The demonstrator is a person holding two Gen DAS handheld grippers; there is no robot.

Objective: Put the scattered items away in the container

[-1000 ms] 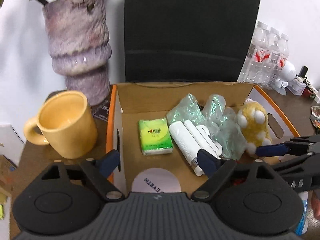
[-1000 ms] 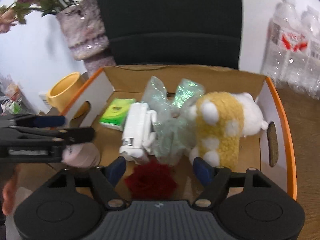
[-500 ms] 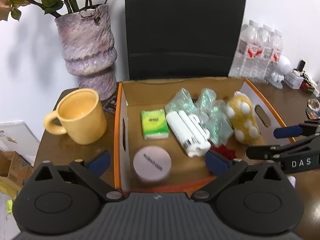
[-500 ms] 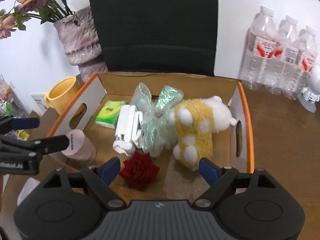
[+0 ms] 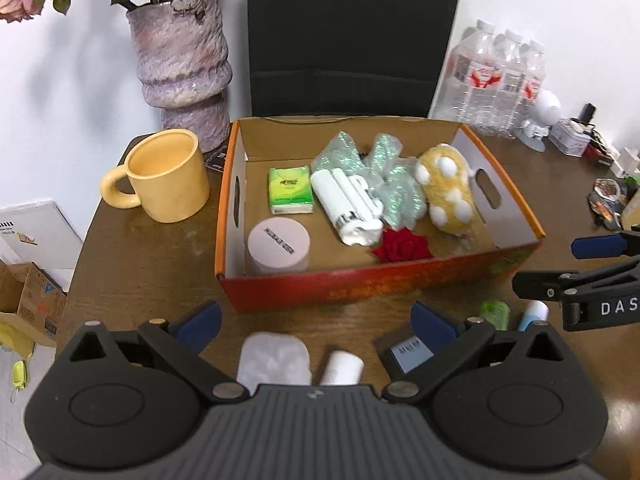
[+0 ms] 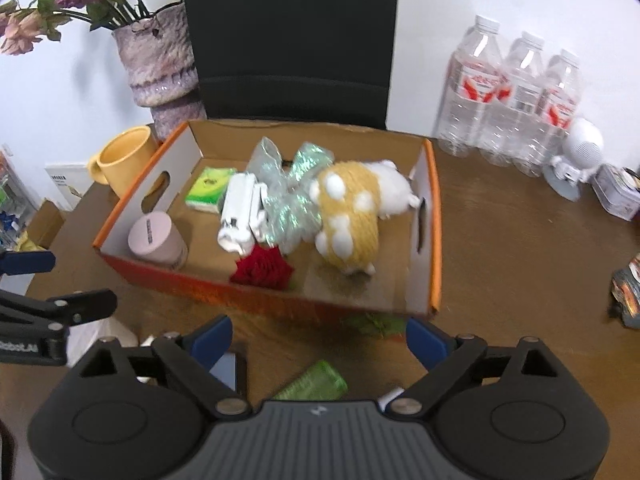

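Observation:
The orange-rimmed cardboard box (image 5: 380, 286) holds a pink round tub (image 5: 279, 245), a green tissue pack (image 5: 290, 190), a white device (image 5: 346, 204), shiny wrap (image 5: 384, 168), a yellow plush (image 5: 446, 188) and a red rose (image 5: 402, 245). My left gripper (image 5: 316, 322) hovers open in front of the box, over a white packet (image 5: 274, 360), a white cylinder (image 5: 342, 368) and a small blue-grey box (image 5: 412, 354). My right gripper (image 6: 318, 340) hangs before the box's near wall above a green bottle (image 6: 312, 382); its jaws are still opening, with nothing between them.
A yellow mug (image 5: 168, 176) and a purple vase (image 5: 184, 68) stand left of the box. Behind it is a black chair back (image 5: 352, 36). Water bottles (image 6: 516, 108) and small clutter (image 5: 608, 200) sit at the right. A blue-white tube (image 5: 534, 314) lies near the green bottle.
Both grippers have drawn back and up out of the box and spread wider. The pink tub and the red rose now rest in the box, free of the fingers.

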